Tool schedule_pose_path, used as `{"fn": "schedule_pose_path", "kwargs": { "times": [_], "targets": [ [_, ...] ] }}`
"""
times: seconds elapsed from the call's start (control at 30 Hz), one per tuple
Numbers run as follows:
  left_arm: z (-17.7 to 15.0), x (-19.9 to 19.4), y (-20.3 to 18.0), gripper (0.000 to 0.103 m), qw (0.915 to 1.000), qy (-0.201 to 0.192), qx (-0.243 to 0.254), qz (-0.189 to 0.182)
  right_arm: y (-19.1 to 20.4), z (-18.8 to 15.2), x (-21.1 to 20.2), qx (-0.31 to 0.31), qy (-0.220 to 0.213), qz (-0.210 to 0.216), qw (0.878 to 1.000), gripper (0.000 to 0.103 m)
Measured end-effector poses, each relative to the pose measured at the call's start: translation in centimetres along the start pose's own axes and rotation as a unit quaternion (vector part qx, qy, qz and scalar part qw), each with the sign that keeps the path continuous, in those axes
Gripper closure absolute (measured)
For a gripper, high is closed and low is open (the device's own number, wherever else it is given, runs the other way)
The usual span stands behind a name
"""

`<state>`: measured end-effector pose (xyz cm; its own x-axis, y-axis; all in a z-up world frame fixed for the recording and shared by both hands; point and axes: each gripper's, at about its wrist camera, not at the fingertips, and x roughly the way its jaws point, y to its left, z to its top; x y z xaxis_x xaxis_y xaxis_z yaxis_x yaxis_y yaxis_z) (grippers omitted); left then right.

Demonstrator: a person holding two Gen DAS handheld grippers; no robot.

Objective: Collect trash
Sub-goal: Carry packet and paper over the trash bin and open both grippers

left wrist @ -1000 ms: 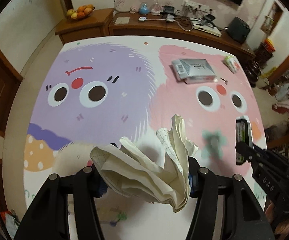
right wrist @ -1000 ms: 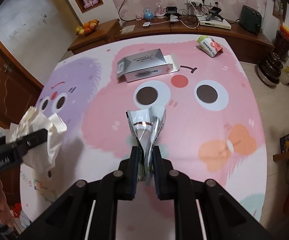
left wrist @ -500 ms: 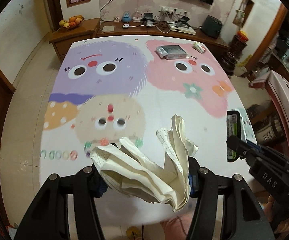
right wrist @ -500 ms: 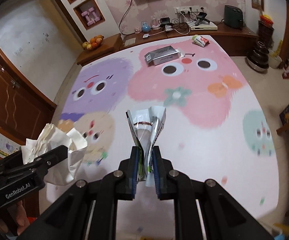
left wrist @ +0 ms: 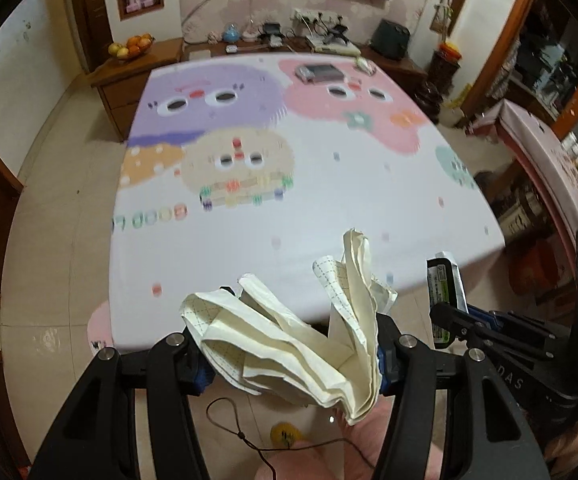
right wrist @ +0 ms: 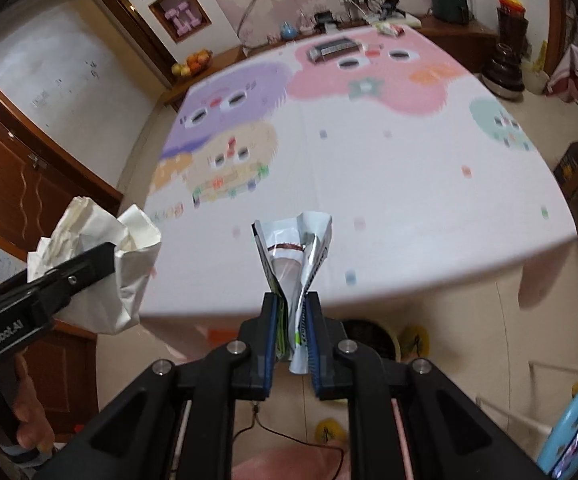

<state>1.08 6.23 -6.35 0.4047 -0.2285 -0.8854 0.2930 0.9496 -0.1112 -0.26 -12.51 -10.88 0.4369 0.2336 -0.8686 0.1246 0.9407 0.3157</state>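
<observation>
My left gripper [left wrist: 293,348] is shut on a crumpled cream paper [left wrist: 289,344], held in the air over the near edge of the table; the paper also shows at the left of the right wrist view [right wrist: 101,264]. My right gripper [right wrist: 293,320] is shut on a crumpled silver foil wrapper [right wrist: 295,256], also over the near table edge; the wrapper shows edge-on in the left wrist view [left wrist: 445,292]. A grey box [left wrist: 319,72] and a small packet [left wrist: 363,64] lie at the table's far end.
The table [right wrist: 389,184] has a cartoon-monster cloth. A wooden sideboard [left wrist: 249,48] with cables, devices and a fruit bowl [left wrist: 129,46] stands behind it. A dark bin with a yellowish rim [right wrist: 369,336] sits on the tiled floor below the near table edge.
Both grippers have pulled back from the table towards its near edge, each keeping its hold. The floor below the edge has come into view.
</observation>
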Motion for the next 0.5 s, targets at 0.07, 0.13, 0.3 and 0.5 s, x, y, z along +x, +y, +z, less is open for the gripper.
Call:
{"fn": "schedule_pose_path", "kwargs": {
  "times": [0.07,0.13,0.3,0.5],
  "targets": [
    [-1.6,0.4,-0.1,0.046,0.9999,0.015,0.003,-0.002,0.0,-1.5,0.3,0.006,0.015,-0.003,1.000,0.090],
    [-3.0,1.0,-0.2,0.046,0.9995,0.032,0.001,-0.005,-0.1,-3.1,0.8,0.017,0.040,-0.002,0.999,0.090],
    [-5.7,3.1,-0.9,0.046,0.9971,0.075,-0.007,-0.010,0.1,-5.9,1.8,0.018,0.082,-0.003,0.996,0.090],
    [-9.2,7.7,-3.2,0.046,0.9942,0.107,0.004,-0.008,-1.1,-8.6,5.3,0.017,0.126,-0.012,0.992,0.089]
  ]
}}
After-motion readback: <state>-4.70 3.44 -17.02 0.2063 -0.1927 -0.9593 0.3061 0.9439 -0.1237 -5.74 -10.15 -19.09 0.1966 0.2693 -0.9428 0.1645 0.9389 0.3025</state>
